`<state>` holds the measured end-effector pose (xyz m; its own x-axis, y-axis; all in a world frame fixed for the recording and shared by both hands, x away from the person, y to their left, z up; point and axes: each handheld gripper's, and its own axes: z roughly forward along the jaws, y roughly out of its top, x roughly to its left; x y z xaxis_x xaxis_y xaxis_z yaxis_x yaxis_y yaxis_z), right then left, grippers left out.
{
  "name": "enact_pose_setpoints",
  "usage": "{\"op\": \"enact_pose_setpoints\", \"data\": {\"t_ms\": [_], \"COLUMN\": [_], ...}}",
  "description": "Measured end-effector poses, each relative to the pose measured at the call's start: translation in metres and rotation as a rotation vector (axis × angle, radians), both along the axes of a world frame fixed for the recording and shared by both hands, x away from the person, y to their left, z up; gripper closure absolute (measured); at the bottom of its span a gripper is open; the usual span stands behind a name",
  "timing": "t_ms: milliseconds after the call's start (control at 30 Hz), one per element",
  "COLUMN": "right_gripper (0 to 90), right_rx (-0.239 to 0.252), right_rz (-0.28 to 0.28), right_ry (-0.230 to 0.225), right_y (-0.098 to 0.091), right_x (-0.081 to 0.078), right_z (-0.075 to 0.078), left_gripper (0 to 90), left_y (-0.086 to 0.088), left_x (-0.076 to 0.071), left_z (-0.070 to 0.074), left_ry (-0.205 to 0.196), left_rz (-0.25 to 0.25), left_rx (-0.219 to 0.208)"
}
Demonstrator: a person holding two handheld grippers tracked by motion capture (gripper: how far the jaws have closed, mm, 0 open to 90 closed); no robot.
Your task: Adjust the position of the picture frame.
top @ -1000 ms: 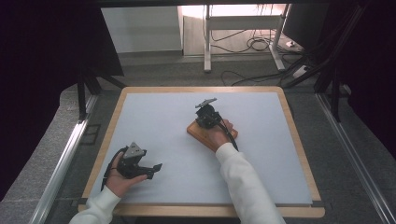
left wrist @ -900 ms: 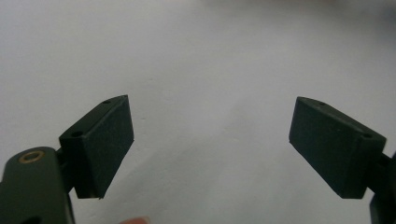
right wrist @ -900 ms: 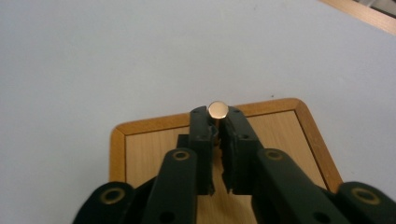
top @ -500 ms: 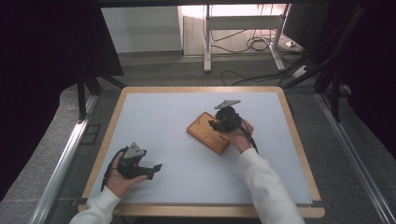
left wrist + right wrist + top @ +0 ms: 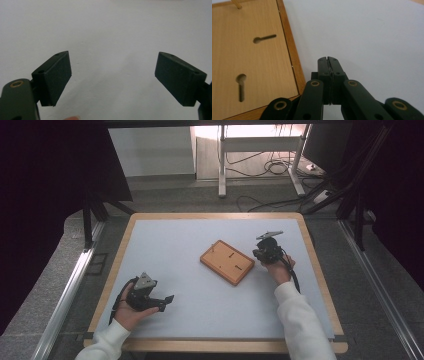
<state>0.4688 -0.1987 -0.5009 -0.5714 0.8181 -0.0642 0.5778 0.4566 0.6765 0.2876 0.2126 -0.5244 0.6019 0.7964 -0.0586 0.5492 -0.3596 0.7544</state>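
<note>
- A person is sitting at the near edge of a table (image 5: 125, 245) covered by a pale grey mat inside a light wooden rim, holding a black two-jaw gripper in each hand.
- A flat wooden board (image 5: 227, 262) is lying right of the table's centre, turned at an angle, with a darker frame around a lighter panel.
- In the right gripper view the board (image 5: 249, 62) is showing two keyhole-shaped slots and a small wooden peg at its far corner; no writing, brand or label is readable on it.
- The right gripper (image 5: 261, 254) is hovering just beside the board's right edge, near but not touching it.
- Its jaws have just been closing and are now pressing flat together with nothing between them, as the right gripper view (image 5: 328, 60) is showing.
- The left gripper (image 5: 167, 300) is resting at the near left of the table, well apart from the board.
- Its jaws (image 5: 112, 75) are standing wide apart, gripping nothing, above bare mat.
</note>
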Motion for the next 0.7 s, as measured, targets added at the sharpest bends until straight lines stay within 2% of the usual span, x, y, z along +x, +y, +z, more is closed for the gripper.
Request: {"op": "enact_pose_setpoints", "data": {"t_ms": [167, 300, 533, 700], "right_gripper": [90.0, 90.0, 90.0, 90.0], "right_rx": [-0.006, -0.017, 0.015, 0.007], "right_rz": [0.033, 0.046, 0.071, 0.107], "right_ry": [0.024, 0.020, 0.046, 0.054], "right_y": [0.003, 0.005, 0.001, 0.005], "right_x": [0.000, -0.004, -0.009, -0.021], "right_z": [-0.011, -0.011, -0.012, -0.012], "left_gripper": [13.6, 13.6, 13.6, 13.6], "left_y": [0.001, 0.001, -0.001, -0.001], "left_x": [-0.001, -0.001, 0.000, 0.000], "left_z": [0.000, 0.000, -0.001, -0.001], "left_ry": [-0.003, 0.000, 0.003, 0.005], "left_rz": [0.005, 0.005, 0.001, -0.001], "left_rx": [-0.004, -0.001, 0.003, 0.002]}}
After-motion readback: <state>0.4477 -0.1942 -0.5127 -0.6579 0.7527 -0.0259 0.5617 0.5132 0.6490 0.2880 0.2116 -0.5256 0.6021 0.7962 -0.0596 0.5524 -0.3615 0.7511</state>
